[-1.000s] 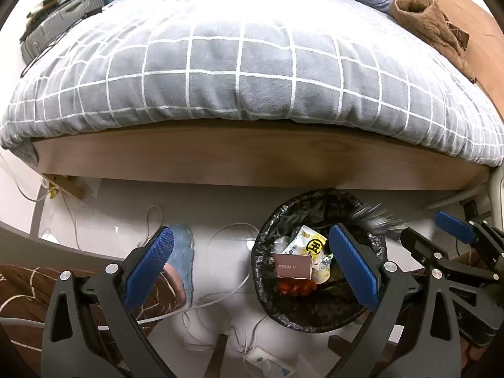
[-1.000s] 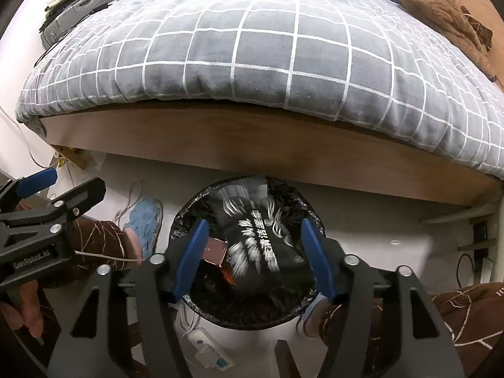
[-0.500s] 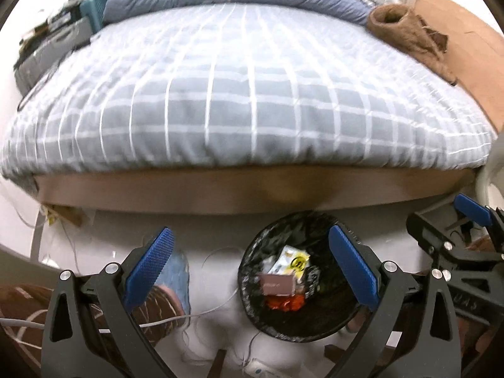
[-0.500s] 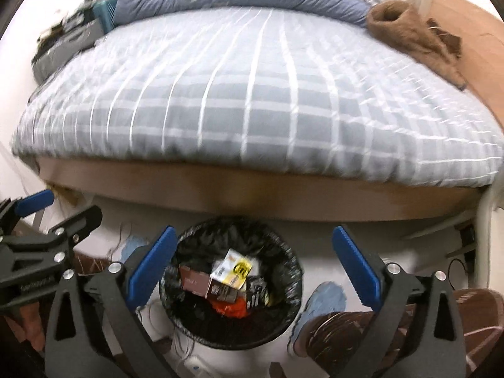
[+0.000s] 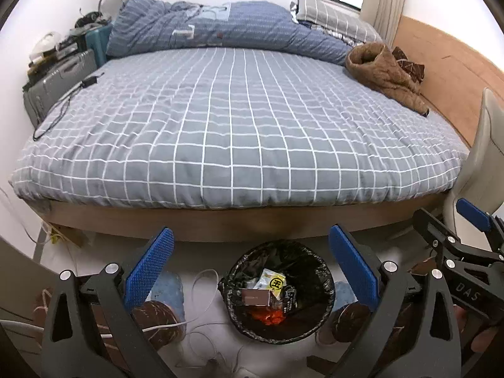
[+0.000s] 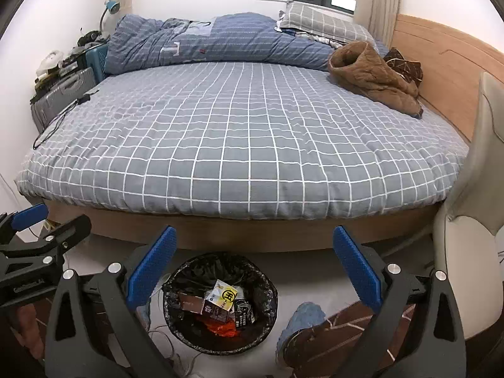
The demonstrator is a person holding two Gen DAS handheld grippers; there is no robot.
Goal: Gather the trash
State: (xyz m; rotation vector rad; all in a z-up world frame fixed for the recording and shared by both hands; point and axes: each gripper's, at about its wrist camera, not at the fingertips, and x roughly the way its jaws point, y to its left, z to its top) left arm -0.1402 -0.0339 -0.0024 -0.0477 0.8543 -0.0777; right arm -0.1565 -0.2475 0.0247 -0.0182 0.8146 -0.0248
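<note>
hanging above the floor at the foot of the bed (image 5: 239, 132), the left gripper (image 5: 252, 267) and right gripper (image 6: 255, 264) both stand spread wide with nothing between the pads. the trash bin (image 6: 271, 286), lined in black, sits low in the frame, holding a yellow-marked packet (image 6: 224, 296), a brown box (image 5: 255, 296) and orange scraps (image 6: 222, 330).

A brown jacket (image 5: 386, 74) lies on the checked bed (image 5: 236, 132) beside a rumpled blue duvet (image 5: 220, 28); a suitcase (image 5: 56, 83) stands alongside.
</note>
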